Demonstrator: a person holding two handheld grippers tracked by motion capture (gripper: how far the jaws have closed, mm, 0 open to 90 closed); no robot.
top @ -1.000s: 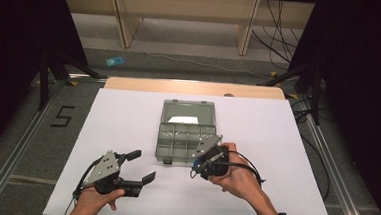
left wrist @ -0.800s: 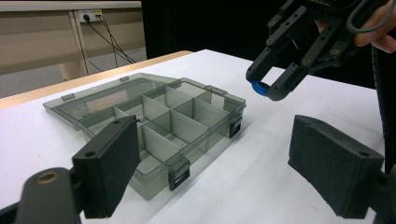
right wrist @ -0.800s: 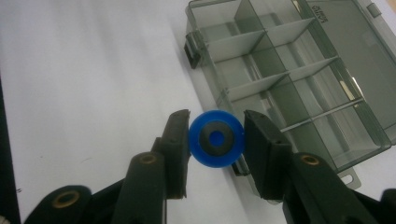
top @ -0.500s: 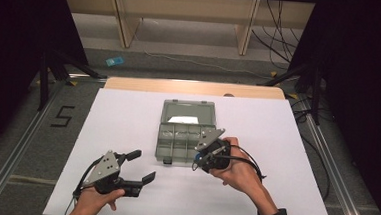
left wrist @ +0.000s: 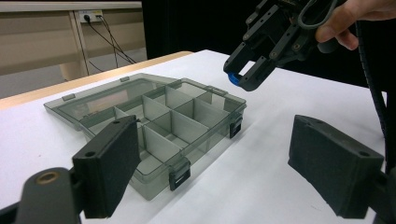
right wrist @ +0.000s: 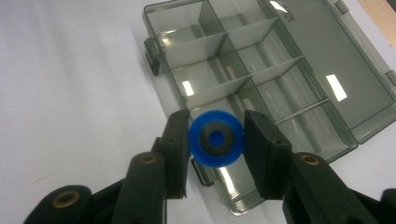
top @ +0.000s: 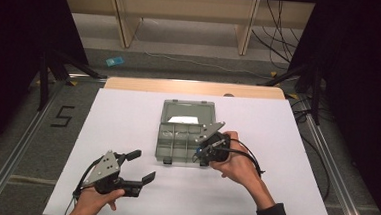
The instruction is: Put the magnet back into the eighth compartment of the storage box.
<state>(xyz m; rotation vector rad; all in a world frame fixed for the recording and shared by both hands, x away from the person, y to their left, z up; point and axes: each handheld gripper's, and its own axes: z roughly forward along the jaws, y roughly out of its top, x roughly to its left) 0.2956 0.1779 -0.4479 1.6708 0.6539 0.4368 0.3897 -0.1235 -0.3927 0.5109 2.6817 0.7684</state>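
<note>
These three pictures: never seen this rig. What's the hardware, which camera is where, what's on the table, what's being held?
There is no robot here. A person holds a hand-operated claw in each hand. The wide picture comes from a fixed camera above the table, looking forward and down; the other two come from cameras that ride on each claw and look along its black jaws.

On the white table lies one open grey compartment box, with its lid folded flat behind it and its compartments apparently empty.

The right claw hangs above the box's near right corner, shut on a small blue round part with a dark centre. The left claw rests low over the table, near left of the box, with its jaws wide open and nothing between them.
</note>
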